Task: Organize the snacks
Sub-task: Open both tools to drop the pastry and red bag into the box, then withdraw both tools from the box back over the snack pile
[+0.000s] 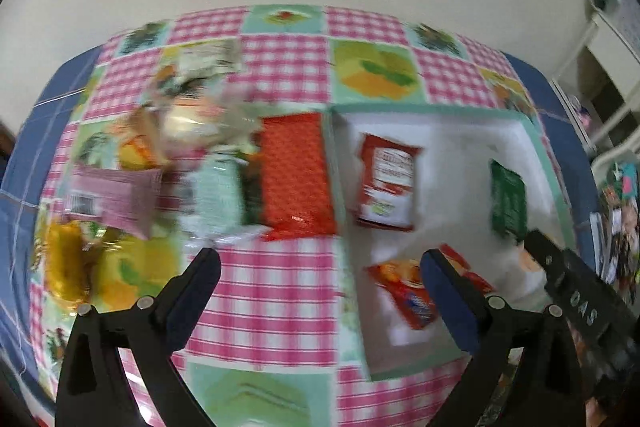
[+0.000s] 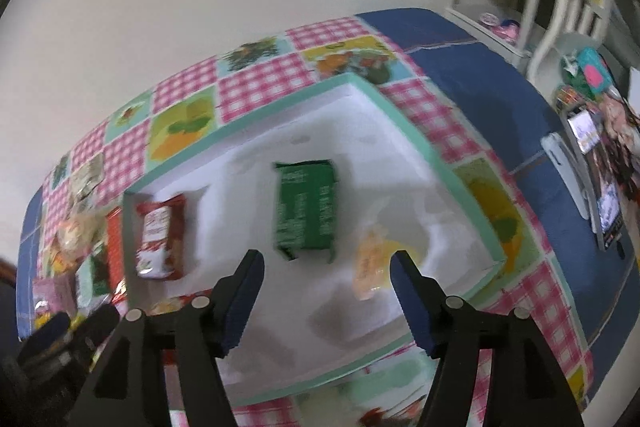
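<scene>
Both grippers apart, holding nothing. Left gripper (image 1: 320, 275) hangs over checked cloth (image 1: 272, 291) by tray's (image 1: 536, 139) left wall. Right gripper (image 2: 326, 269) hangs over tray (image 2: 408, 131) interior. In tray: green pack (image 2: 306, 205) at 12 o'clock of right gripper, red pouch (image 2: 160, 243) at 10, pale yellow pack (image 2: 370, 267) just right of center. 2nd red pack (image 1: 404, 291) near tray's front. Loose snack pile (image 1: 168, 155) on cloth at 10–11 of left gripper, orange-red pack (image 1: 296, 175) touching tray wall. Frames blurry.
</scene>
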A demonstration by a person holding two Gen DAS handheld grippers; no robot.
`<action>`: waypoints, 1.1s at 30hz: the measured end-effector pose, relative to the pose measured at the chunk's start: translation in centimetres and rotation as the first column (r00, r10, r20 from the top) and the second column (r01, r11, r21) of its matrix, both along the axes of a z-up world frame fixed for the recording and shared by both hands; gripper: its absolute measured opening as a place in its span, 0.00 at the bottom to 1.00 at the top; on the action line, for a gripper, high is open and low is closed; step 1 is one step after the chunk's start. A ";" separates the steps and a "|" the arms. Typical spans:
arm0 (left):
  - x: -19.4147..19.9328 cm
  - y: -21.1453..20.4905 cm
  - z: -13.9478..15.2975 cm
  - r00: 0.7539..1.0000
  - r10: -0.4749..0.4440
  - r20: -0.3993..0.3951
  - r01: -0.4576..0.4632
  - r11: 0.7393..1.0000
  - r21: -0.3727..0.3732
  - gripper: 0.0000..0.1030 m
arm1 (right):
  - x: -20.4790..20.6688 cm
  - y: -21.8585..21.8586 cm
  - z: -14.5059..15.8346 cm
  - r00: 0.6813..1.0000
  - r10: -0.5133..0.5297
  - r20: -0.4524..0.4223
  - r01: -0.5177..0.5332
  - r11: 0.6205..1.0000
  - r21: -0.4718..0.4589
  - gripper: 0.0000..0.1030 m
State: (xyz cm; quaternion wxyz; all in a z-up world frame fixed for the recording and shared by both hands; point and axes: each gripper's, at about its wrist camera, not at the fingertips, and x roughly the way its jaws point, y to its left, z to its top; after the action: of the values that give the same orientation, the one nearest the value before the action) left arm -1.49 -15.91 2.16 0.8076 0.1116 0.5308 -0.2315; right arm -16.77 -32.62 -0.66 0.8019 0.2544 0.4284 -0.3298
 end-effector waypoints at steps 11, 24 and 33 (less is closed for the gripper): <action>4.4 8.5 1.6 0.982 0.167 0.087 -0.172 0.983 0.063 0.97 | 4.5 6.9 0.1 0.976 0.217 0.010 -0.217 0.976 0.007 0.70; 8.5 20.1 1.6 0.896 0.437 0.078 -0.439 0.898 0.023 1.00 | 9.3 13.6 0.0 0.933 0.357 0.047 -0.358 0.933 0.012 0.97; 10.4 23.8 -0.3 0.870 0.492 0.012 -0.492 0.870 0.011 1.00 | 13.1 16.0 -0.5 0.913 0.406 0.034 -0.407 0.914 0.001 0.97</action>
State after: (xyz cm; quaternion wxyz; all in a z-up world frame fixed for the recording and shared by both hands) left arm 8.96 7.89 1.83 0.8414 -0.0208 0.5399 -0.0144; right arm -3.71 -16.63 -1.14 0.8590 0.1684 0.4596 -0.1500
